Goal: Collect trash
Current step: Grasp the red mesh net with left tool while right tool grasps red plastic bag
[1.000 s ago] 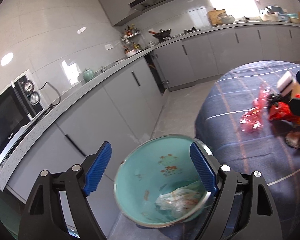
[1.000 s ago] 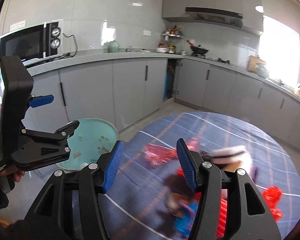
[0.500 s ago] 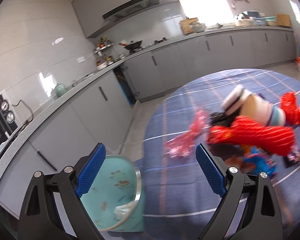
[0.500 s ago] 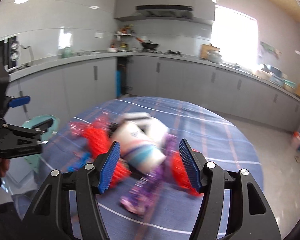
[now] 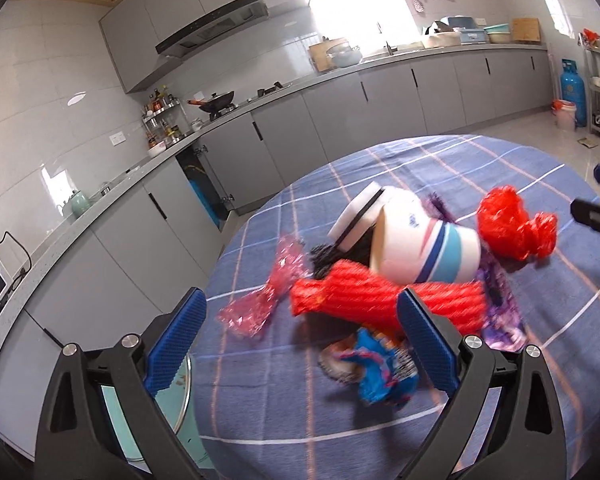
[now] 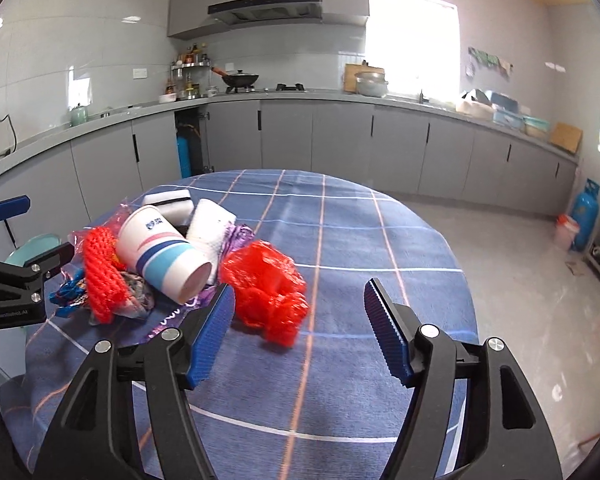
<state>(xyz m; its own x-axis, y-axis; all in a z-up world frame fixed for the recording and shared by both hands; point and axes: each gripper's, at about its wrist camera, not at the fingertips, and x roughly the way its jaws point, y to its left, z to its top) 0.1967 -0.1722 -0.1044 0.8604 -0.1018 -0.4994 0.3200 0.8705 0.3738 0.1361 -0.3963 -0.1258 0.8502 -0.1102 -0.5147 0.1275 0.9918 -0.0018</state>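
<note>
From the left wrist, the left gripper (image 5: pixel 300 336) stands wide open and empty above the red foam net (image 5: pixel 384 300), which looks light and soft (best pinched mid-body). From the right wrist, the right gripper (image 6: pixel 300 330) gapes empty near the crumpled red bag (image 6: pixel 266 294) on the table (image 6: pixel 380 240).

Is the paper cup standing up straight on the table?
No, the paper cup lies tipped on its side on the trash pile, its open mouth facing the right gripper.
</note>
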